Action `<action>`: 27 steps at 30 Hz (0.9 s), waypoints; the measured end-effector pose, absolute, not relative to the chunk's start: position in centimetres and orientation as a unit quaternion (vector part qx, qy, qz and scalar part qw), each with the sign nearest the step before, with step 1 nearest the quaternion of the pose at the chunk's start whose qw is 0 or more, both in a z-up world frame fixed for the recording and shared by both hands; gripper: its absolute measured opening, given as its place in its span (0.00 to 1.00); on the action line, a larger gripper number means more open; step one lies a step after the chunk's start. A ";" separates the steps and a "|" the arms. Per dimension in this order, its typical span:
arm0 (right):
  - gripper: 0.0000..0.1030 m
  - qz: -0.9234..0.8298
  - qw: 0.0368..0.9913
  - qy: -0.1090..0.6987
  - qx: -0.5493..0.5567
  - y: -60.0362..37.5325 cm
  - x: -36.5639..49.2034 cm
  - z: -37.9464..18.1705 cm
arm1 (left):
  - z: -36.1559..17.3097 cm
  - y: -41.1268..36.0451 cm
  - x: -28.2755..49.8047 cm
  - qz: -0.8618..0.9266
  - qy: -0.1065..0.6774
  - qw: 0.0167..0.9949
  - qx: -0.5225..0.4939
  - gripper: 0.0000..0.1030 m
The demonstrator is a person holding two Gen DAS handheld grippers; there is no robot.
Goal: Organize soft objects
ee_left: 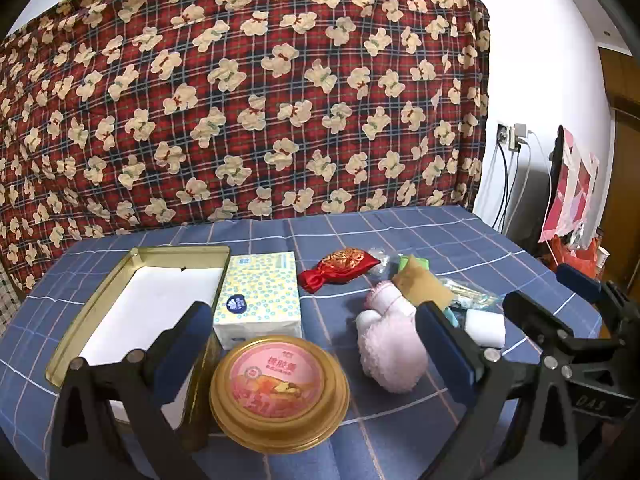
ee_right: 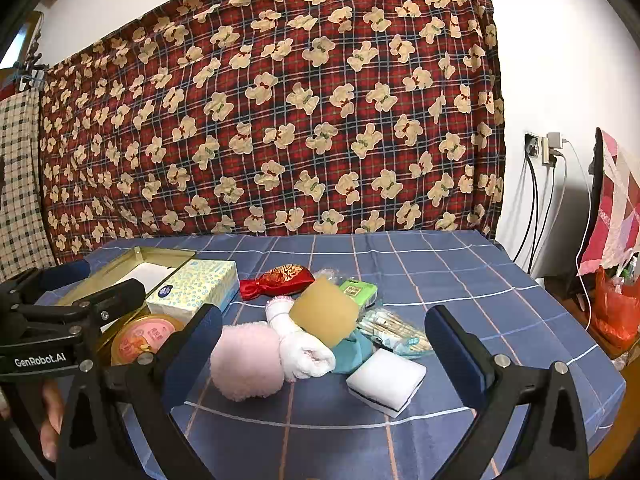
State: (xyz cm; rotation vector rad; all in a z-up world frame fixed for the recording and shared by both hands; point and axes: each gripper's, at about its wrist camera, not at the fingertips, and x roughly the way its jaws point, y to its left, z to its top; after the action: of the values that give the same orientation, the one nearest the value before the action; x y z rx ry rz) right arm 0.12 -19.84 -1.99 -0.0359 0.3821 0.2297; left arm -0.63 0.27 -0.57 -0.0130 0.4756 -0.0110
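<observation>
Both grippers hover above the near edge of the worktop, which wears a blue checked cloth. The left gripper has its jaws spread wide and empty; between them, nearest, sits a round gold tin with a pink lid. The right gripper also has its jaws spread wide, gripping nothing.

Taking the gold tin as the landmark: just right of it lies a fluffy pink mitt, touching a rolled white towel. Further right, a white sponge block lies flat. Just behind the tin stands a tissue box, and to the tin's left an open gold tray with a white floor. Behind the towel, a tan sponge leans on a teal cloth, with a packet of cotton swabs beside it. Further back lie a red pouch and a green packet. Beyond the worktop hangs a red plaid blanket printed with bears.
</observation>
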 end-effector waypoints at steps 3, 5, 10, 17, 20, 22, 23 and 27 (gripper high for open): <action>1.00 0.113 0.975 0.189 -0.018 -19.8 -0.1 -2.1 | -0.5 0.4 -0.7 -0.008 0.235 0.972 -0.008 1.00; 1.00 0.114 0.975 0.190 -0.018 -19.8 -0.1 -2.1 | -0.5 0.4 -0.7 -0.007 0.233 0.972 -0.007 1.00; 1.00 0.114 0.975 0.190 -0.018 -19.8 0.0 -2.0 | -0.3 0.7 -0.7 -0.007 0.232 0.973 -0.009 1.00; 1.00 0.113 0.975 0.190 -0.017 -19.9 0.0 -2.0 | -0.4 0.7 -0.7 -0.006 0.231 0.973 -0.010 1.00; 0.99 0.114 0.975 0.189 -0.013 -19.8 -0.2 -2.3 | -0.5 0.8 -0.8 -0.009 0.230 0.973 -0.009 1.00; 0.99 0.113 0.975 0.190 -0.014 -19.8 -0.3 -2.3 | -0.4 0.8 -0.8 -0.008 0.230 0.973 -0.010 1.00; 1.00 0.113 0.975 0.189 -0.013 -19.9 -0.2 -2.2 | -0.5 0.8 -0.8 -0.008 0.230 0.973 -0.010 1.00; 1.00 0.113 0.975 0.189 -0.012 -19.9 -0.1 -2.2 | -0.5 0.7 -0.8 -0.008 0.228 0.974 -0.011 1.00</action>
State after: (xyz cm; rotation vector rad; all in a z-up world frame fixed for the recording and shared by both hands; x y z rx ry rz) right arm -0.13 -19.92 -2.24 -0.0243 0.3821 0.2282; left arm -0.83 0.74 -0.53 -0.0217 0.4606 -0.0159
